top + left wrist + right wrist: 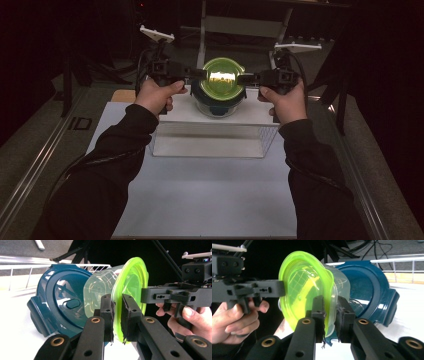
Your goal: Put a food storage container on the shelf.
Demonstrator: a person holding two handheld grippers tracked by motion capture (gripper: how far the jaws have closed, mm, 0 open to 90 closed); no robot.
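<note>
**Two claws lift a light, lidded tub by its rim**

At upper centre of the high view, above the white counter (210, 195), a dark blue lidded container (218, 102) sits beneath the clear tub (100, 296) with its lime-green lid (223, 78). It looks light, thin, flexible and slippery, so it is best pinched at the stiffer rim. The left claw (117, 315) clamps the lid's edge; the right claw (331, 315) clamps rim and lid. No writing is legible.
</note>
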